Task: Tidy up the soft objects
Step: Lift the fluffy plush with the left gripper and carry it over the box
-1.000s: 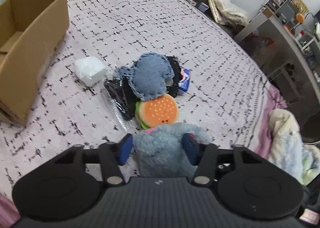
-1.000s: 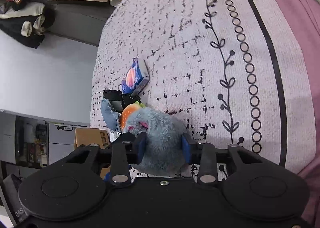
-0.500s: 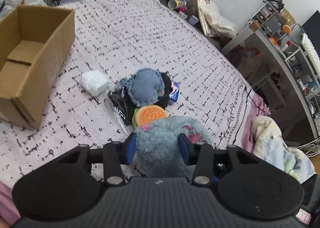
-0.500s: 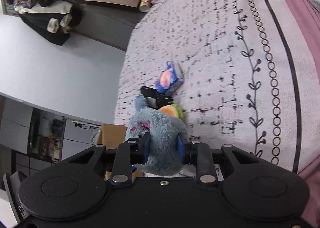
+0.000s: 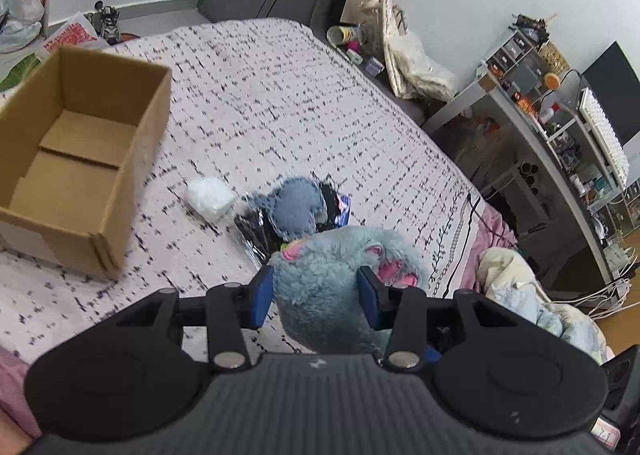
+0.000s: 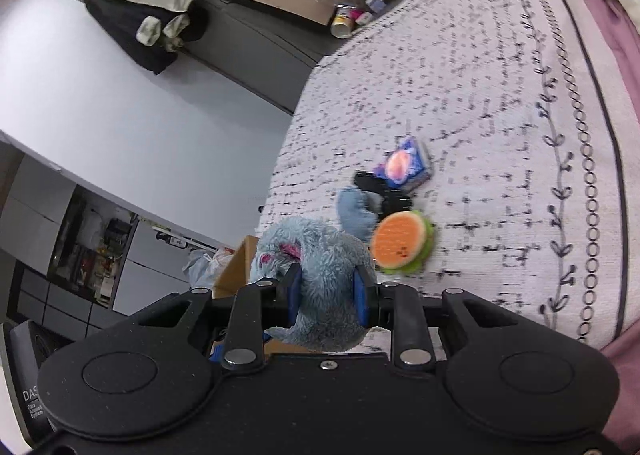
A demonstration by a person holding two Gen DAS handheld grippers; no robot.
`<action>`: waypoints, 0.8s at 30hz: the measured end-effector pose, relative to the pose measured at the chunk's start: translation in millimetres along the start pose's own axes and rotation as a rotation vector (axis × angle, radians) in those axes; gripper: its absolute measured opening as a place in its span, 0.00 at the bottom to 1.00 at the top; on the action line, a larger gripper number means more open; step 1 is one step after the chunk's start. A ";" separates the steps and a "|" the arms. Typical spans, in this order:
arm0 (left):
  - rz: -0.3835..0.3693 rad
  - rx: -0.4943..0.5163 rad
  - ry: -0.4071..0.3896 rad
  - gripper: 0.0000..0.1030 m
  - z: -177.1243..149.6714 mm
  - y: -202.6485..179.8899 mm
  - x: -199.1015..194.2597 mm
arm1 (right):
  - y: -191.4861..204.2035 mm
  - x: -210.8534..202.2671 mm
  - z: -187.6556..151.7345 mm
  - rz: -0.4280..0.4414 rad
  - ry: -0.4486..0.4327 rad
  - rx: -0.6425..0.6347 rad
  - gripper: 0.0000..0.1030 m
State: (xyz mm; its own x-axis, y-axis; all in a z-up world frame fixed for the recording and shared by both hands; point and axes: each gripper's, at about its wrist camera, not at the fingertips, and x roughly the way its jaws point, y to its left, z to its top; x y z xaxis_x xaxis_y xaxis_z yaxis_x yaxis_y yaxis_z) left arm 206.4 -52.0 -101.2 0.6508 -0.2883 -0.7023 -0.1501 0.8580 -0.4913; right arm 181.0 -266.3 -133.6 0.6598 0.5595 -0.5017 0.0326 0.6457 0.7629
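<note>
Bedspread (image 5: 280,103) w/ black dashes fills both views. Left claw (image 5: 316,297) & right claw (image 6: 326,295) each pinch the blue plush toy (image 5: 332,283) between narrow-set pads. It has come up off the bed vs a sec ago, so pickup looks done. Beyond it: burger toy (image 6: 400,247), denim pouch (image 5: 296,207), white wad (image 5: 210,199). Cardboard box (image 5: 132,175) at left, prob the drop spot.

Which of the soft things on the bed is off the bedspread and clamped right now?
The fluffy blue plush toy: both the left gripper and right gripper squeeze it. The burger toy, denim heart and white bundle lie ungripped on the bedspread.
</note>
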 end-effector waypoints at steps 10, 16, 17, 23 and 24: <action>-0.010 -0.025 -0.068 0.43 23.0 24.2 -44.3 | 52.1 8.7 -9.8 0.044 -0.007 -0.075 0.25; -0.021 -0.039 -0.095 0.43 36.1 44.2 -62.5 | 80.0 17.6 -20.9 0.062 -0.006 -0.109 0.25; -0.021 -0.035 -0.098 0.43 38.1 47.5 -65.0 | 84.2 20.1 -23.0 0.065 -0.005 -0.112 0.25; -0.016 -0.056 -0.114 0.43 52.2 75.0 -78.0 | 110.8 37.4 -37.4 0.069 0.008 -0.140 0.25; -0.016 -0.060 -0.116 0.43 54.5 80.3 -79.5 | 115.0 40.7 -39.0 0.068 0.011 -0.145 0.25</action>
State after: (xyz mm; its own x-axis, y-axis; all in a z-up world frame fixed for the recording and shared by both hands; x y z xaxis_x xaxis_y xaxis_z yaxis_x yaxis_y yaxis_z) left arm 183.2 63.0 -56.8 0.7349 -0.2477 -0.6313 -0.1811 0.8255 -0.5346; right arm 182.3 -149.0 -82.2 0.6482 0.6098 -0.4560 -0.1213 0.6740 0.7287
